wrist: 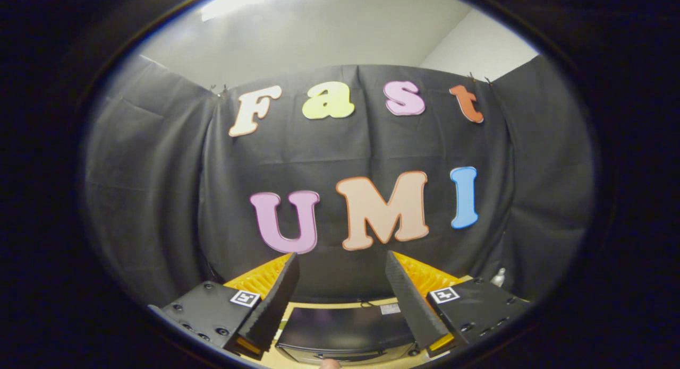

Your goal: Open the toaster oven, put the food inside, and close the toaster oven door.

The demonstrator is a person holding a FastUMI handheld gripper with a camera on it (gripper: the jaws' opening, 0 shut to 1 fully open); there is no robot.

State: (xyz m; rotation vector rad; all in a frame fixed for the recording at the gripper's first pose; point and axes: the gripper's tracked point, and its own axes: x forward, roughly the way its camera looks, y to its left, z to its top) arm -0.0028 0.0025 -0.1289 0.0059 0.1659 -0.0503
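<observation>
Toaster oven [345, 332] sits below the spread-open tool [340, 263] fingers.

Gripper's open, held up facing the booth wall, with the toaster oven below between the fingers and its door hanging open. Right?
Not quite. The gripper view shows the toaster oven low down between the fingers with its door shut, not hanging open. The rest holds: the gripper is open, its fingers spread apart with nothing between them, and it faces the booth wall.

I count one toaster oven [345, 332] below my gripper [340, 265], whose two fingers stand apart.
</observation>
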